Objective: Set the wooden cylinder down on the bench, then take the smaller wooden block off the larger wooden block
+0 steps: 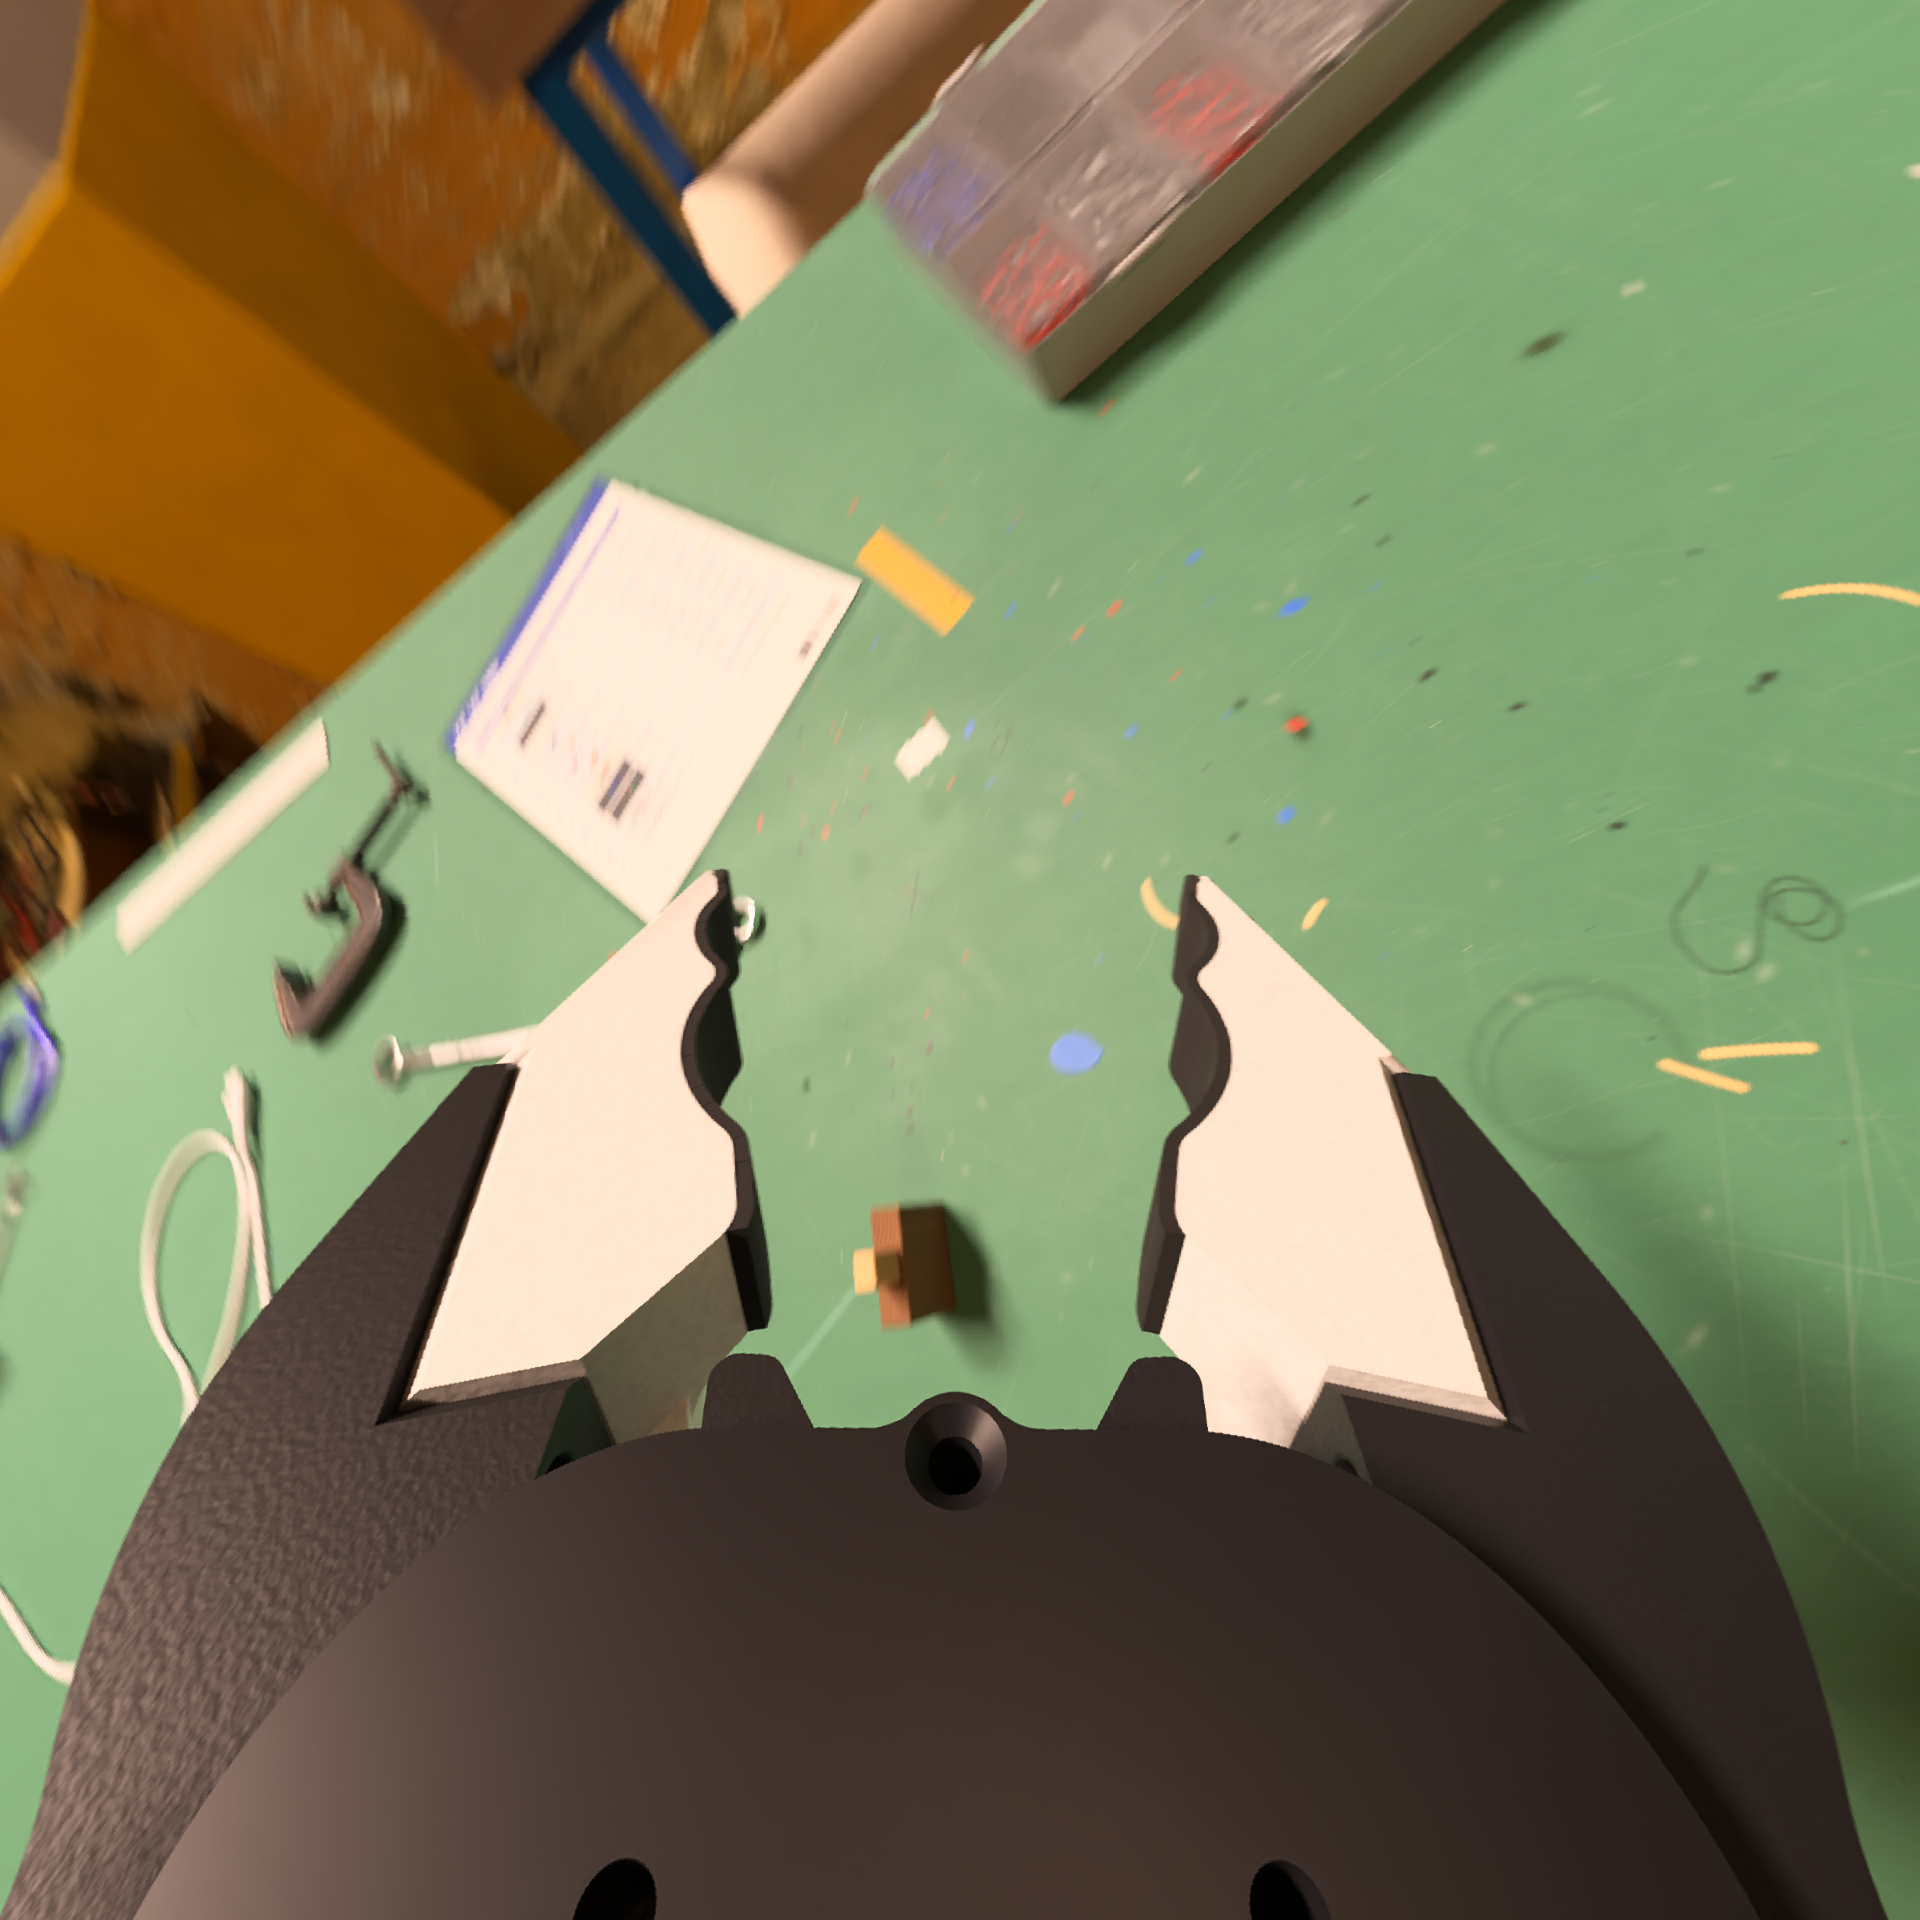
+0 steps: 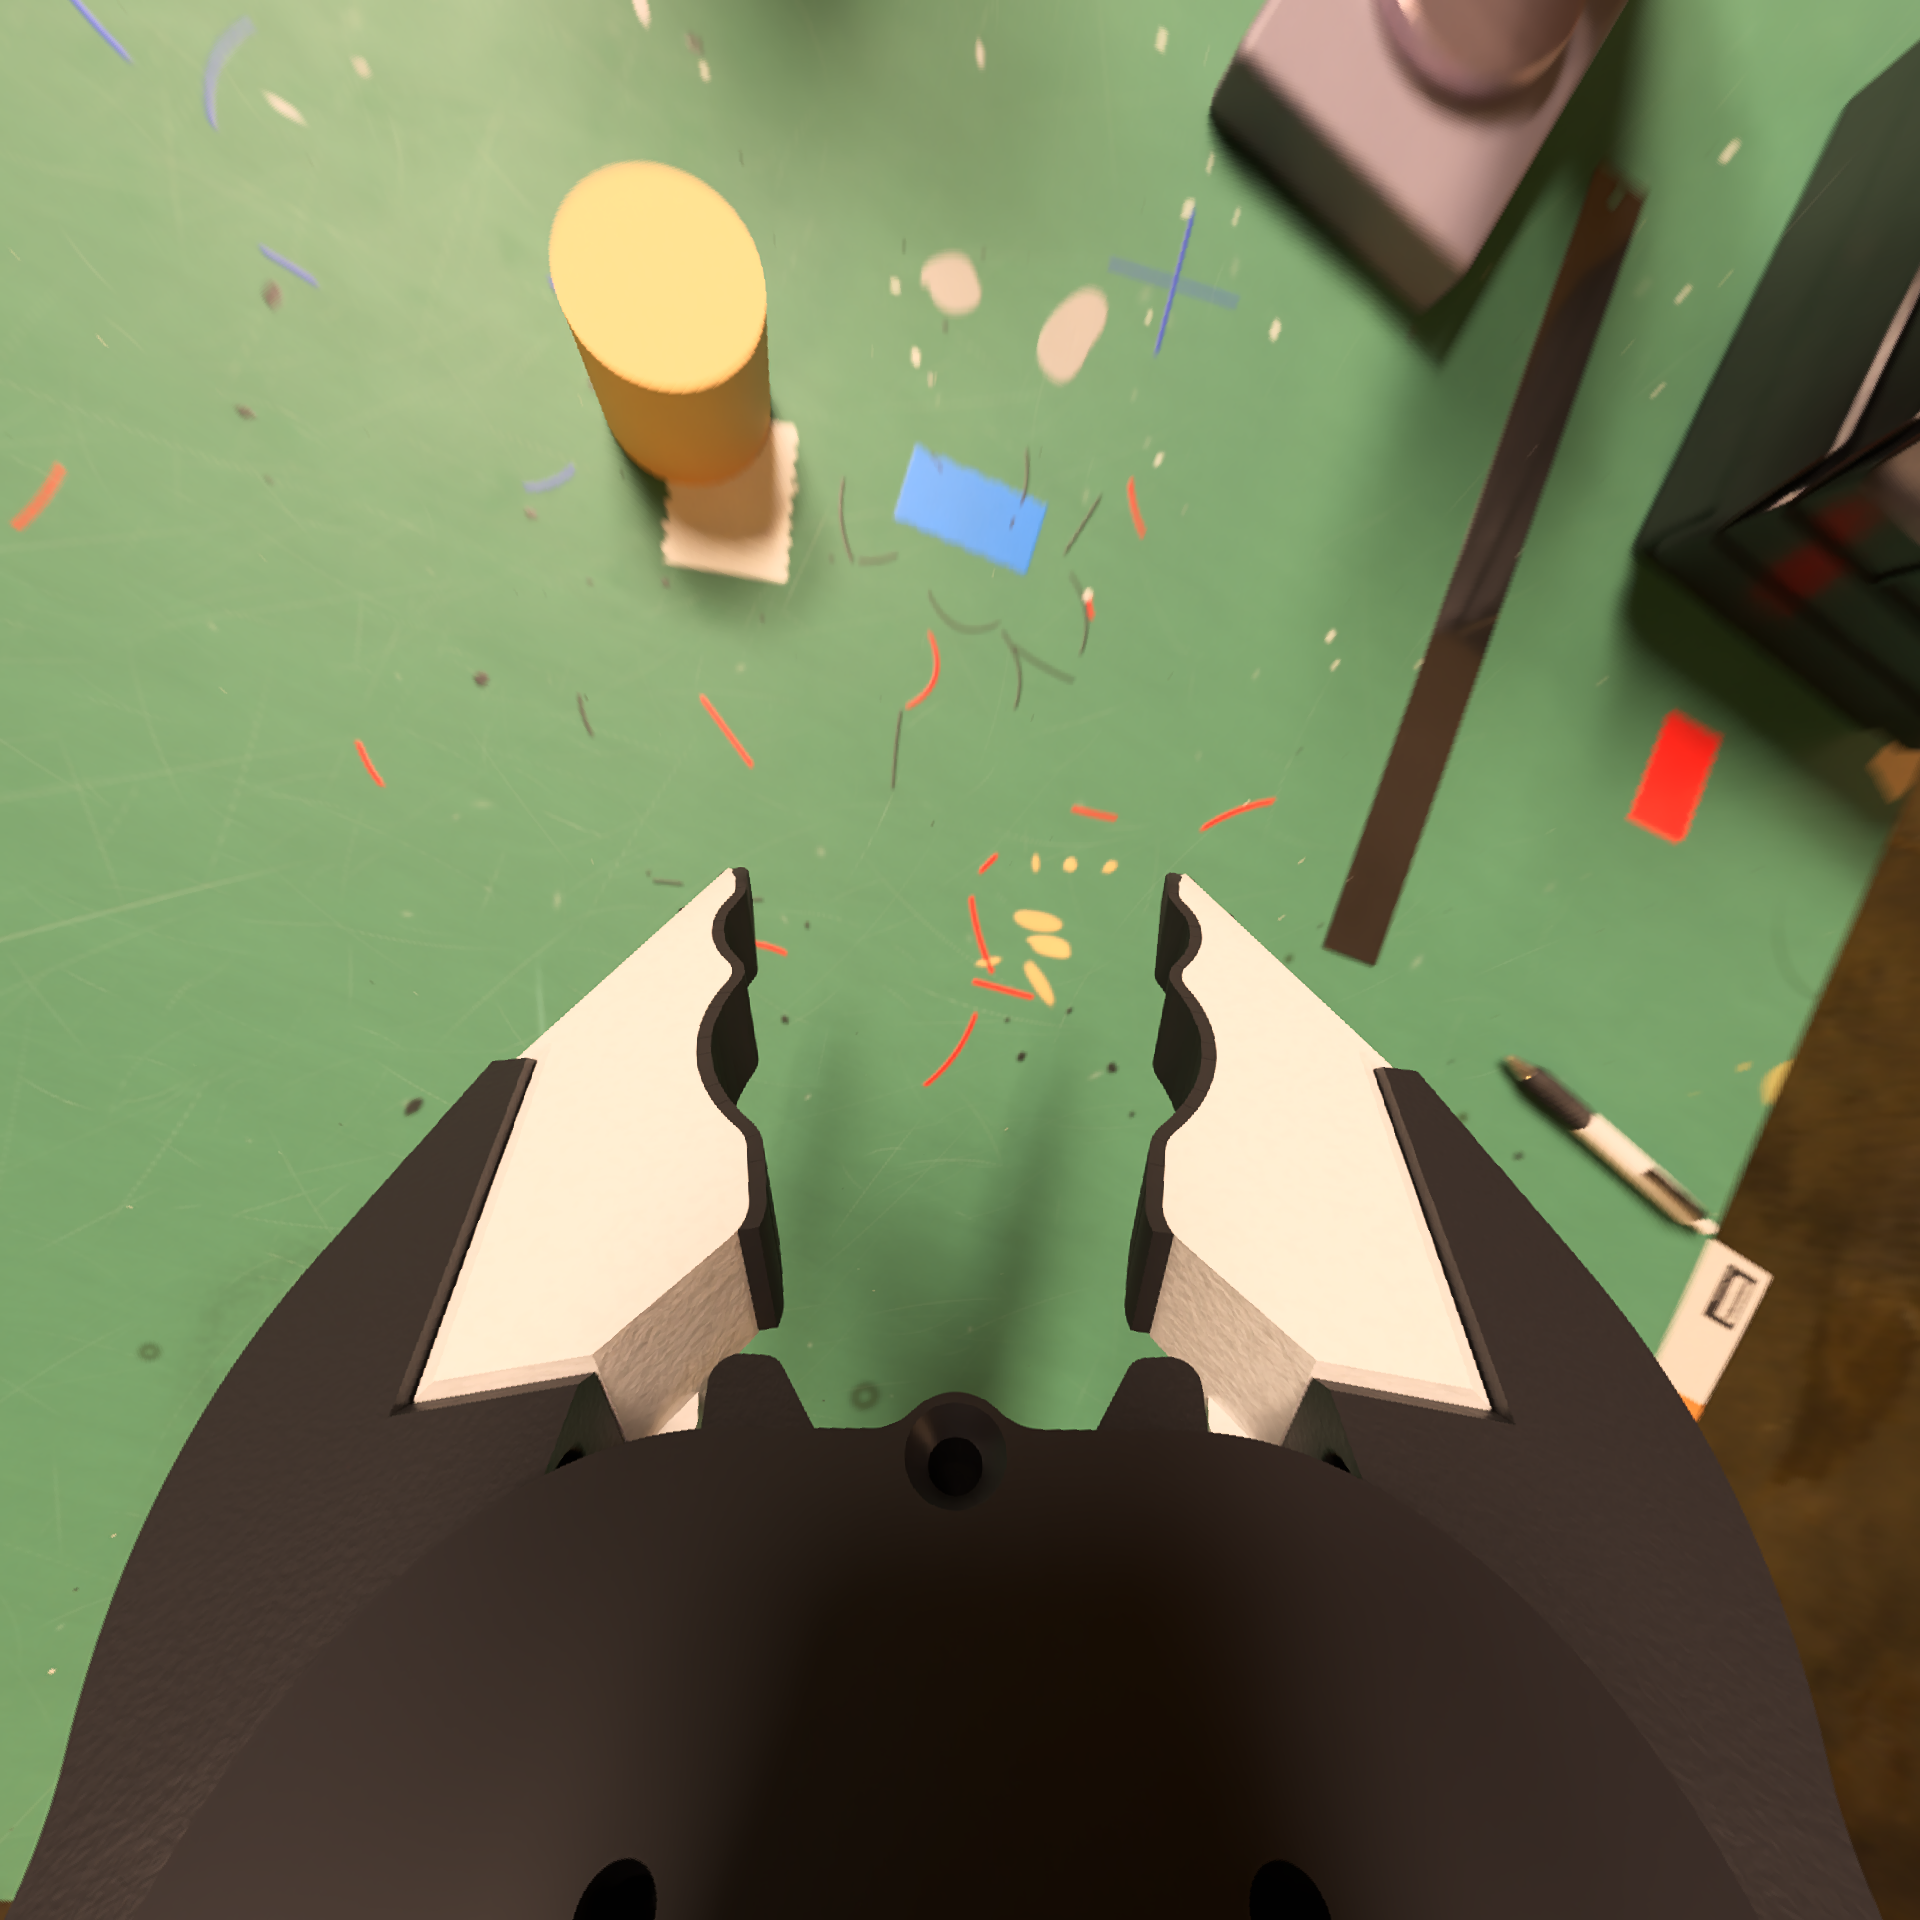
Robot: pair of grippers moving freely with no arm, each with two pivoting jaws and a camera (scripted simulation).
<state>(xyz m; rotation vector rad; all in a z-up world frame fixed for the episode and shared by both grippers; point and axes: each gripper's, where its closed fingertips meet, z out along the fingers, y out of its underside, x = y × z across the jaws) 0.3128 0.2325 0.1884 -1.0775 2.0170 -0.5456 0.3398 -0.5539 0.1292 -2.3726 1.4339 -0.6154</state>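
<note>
In the right wrist view the pale wooden cylinder stands upright on the green bench, partly on a white scrap. My right gripper is open and empty, above the bench and well short of the cylinder. In the left wrist view the brown larger wooden block lies far below with the small pale block at its left side. My left gripper is open and empty, high above them; the blocks show between its finger bases.
Left wrist view: a paper sheet, a C-clamp, a white cable, a parts box and the bench edge at left. Right wrist view: a grey device, a dark strip, a black box, a pen, tape scraps.
</note>
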